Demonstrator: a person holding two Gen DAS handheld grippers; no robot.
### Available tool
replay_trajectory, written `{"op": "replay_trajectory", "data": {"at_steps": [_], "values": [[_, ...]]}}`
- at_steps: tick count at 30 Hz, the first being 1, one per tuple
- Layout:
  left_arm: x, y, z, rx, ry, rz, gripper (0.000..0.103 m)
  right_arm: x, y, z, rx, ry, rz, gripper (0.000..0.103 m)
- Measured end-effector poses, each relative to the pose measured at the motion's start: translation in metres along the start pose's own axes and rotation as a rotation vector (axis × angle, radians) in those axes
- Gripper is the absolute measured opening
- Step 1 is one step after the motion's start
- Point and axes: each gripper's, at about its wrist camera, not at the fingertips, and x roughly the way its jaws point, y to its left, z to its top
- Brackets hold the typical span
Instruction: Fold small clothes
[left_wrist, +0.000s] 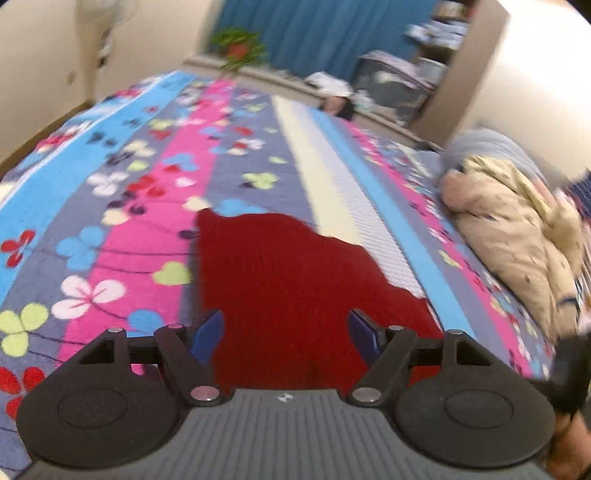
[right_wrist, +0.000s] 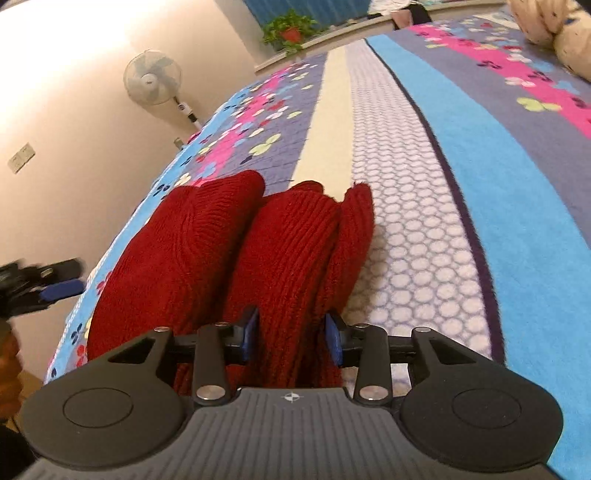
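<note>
A big bed (left_wrist: 122, 236) fills both views, covered with a blanket (right_wrist: 498, 192) in blue, pink, grey and white stripes with little flowers on it. A beige bundle of cloth (left_wrist: 517, 236) sits near the bed's right edge in the left wrist view. At the far end of the bed a blue curtain (left_wrist: 325, 33) hangs, and a potted plant (right_wrist: 290, 31) stands on a ledge there. A white fan (right_wrist: 152, 78) stands by the wall past the bed's left edge. The red knitted sweater (right_wrist: 229, 258) lies bunched in thick folds near the front edge of the bed, across the pale middle stripes. The right gripper (right_wrist: 291, 332) sits low over it, and a fold of the red knit runs between its blue pads (right_wrist: 334, 339); I cannot tell if the pads are squeezing it or just resting beside it. The left gripper (left_wrist: 286, 334) is above the sweater with its blue pads (left_wrist: 207, 336) spread wide and nothing between them. It shows blurred at the left edge of the right wrist view.
</note>
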Motion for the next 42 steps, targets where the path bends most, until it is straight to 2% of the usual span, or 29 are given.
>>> {"op": "replay_trajectory", "data": {"at_steps": [2, 4, 5, 6, 9, 11, 13, 14, 16, 17, 18, 19, 21, 25, 26, 29, 32, 35, 38, 40, 42], "values": [[0.004, -0.018, -0.019, 0.112, 0.018, 0.038, 0.076, -0.006, 0.001, -0.002, -0.004, -0.018, -0.010, 0.040], [0.028, -0.033, -0.041, 0.231, 0.131, 0.104, 0.076, -0.012, -0.001, -0.006, 0.008, -0.032, -0.016, 0.041], [0.031, -0.038, -0.048, 0.267, 0.144, 0.136, 0.076, -0.017, -0.001, -0.008, 0.017, -0.044, -0.018, 0.041], [0.026, -0.045, -0.048, 0.285, 0.124, 0.148, 0.075, -0.024, -0.001, -0.008, 0.026, -0.067, -0.021, 0.042], [0.001, -0.056, -0.048, 0.298, 0.017, 0.097, 0.075, -0.046, 0.005, -0.010, 0.009, -0.139, 0.002, 0.046], [-0.007, -0.061, -0.053, 0.305, 0.009, 0.075, 0.075, -0.059, 0.015, -0.014, -0.047, -0.170, 0.044, 0.047], [-0.003, -0.063, -0.059, 0.331, 0.049, 0.080, 0.075, -0.058, 0.025, -0.021, -0.115, -0.134, 0.091, 0.048], [0.002, -0.062, -0.064, 0.343, 0.088, 0.090, 0.075, -0.053, 0.029, -0.025, -0.148, -0.091, 0.087, 0.047], [0.018, -0.057, -0.072, 0.371, 0.174, 0.139, 0.080, -0.034, 0.034, -0.037, -0.238, 0.017, -0.047, 0.046], [0.022, -0.055, -0.074, 0.366, 0.200, 0.149, 0.080, -0.023, 0.032, -0.043, -0.266, 0.086, -0.131, 0.047], [0.018, -0.052, -0.074, 0.333, 0.205, 0.141, 0.080, -0.019, 0.026, -0.046, -0.243, 0.118, -0.152, 0.048], [0.013, -0.051, -0.073, 0.303, 0.198, 0.134, 0.079, -0.023, 0.020, -0.043, -0.172, 0.116, -0.138, 0.047], [-0.005, -0.052, -0.073, 0.273, 0.148, 0.133, 0.080, -0.038, 0.022, -0.037, -0.133, 0.067, -0.148, 0.047], [-0.045, -0.065, -0.084, 0.287, 0.019, 0.164, 0.090, -0.079, 0.042, -0.040, -0.214, -0.067, -0.246, 0.049], [-0.053, -0.070, -0.085, 0.288, -0.006, 0.163, 0.092, -0.089, 0.043, -0.040, -0.210, -0.090, -0.245, 0.053], [-0.087, -0.092, -0.097, 0.288, -0.115, 0.177, 0.098, -0.117, 0.051, -0.053, -0.210, -0.163, -0.241, 0.075], [-0.116, -0.115, -0.108, 0.287, -0.205, 0.213, 0.098, -0.141, 0.063, -0.066, -0.254, -0.224, -0.252, 0.083], [-0.138, -0.127, -0.115, 0.220, -0.226, 0.212, 0.098, -0.164, 0.073, -0.086, -0.276, -0.259, -0.260, 0.092], [-0.153, -0.133, -0.130, 0.129, -0.219, 0.218, 0.100, -0.178, 0.079, -0.103, -0.258, -0.275, -0.272, 0.095], [-0.153, -0.130, -0.144, 0.050, -0.165, 0.261, 0.102, -0.180, 0.082, -0.108, -0.250, -0.270, -0.260, 0.095], [-0.147, -0.129, -0.150, 0.034, -0.101, 0.296, 0.102, -0.175, 0.084, -0.108, -0.268, -0.262, -0.260, 0.095]]}}
